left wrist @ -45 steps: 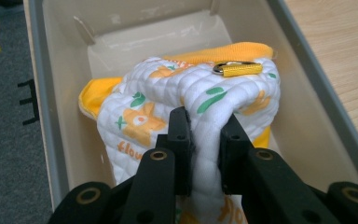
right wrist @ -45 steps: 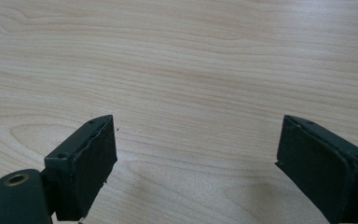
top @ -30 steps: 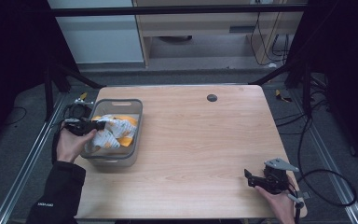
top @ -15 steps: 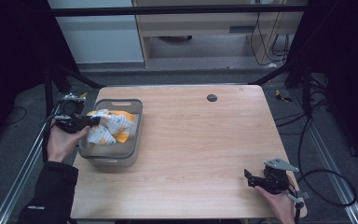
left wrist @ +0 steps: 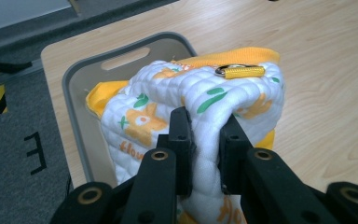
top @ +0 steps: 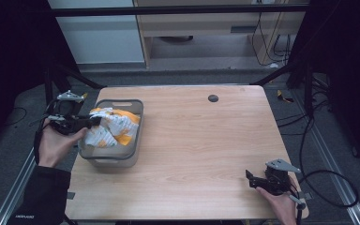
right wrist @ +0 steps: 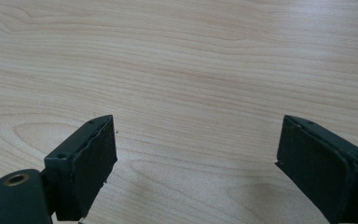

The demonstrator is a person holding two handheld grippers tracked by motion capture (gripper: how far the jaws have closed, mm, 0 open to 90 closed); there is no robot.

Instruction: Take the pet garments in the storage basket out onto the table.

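At the table's left edge, the left gripper point(left wrist: 204, 140) pinches a white-and-orange quilted cloth point(left wrist: 200, 98) above the grey plastic bin point(top: 135, 123), seemingly mid-lift, needing clearance next, while the right gripper point(right wrist: 196, 163) rests wide apart.

Pinched between the left gripper point(left wrist: 204, 140) jaws: soft quilted cloth point(left wrist: 200, 93), white with orange and green print, orange woven edging, shiny metal ring. Behind it, matt grey plastic bin point(left wrist: 74, 79), smooth. Under the right gripper point(right wrist: 196, 154): pale wood-grain table point(right wrist: 191, 60), smooth, faint sheen; jaw pads matt black, rubbery
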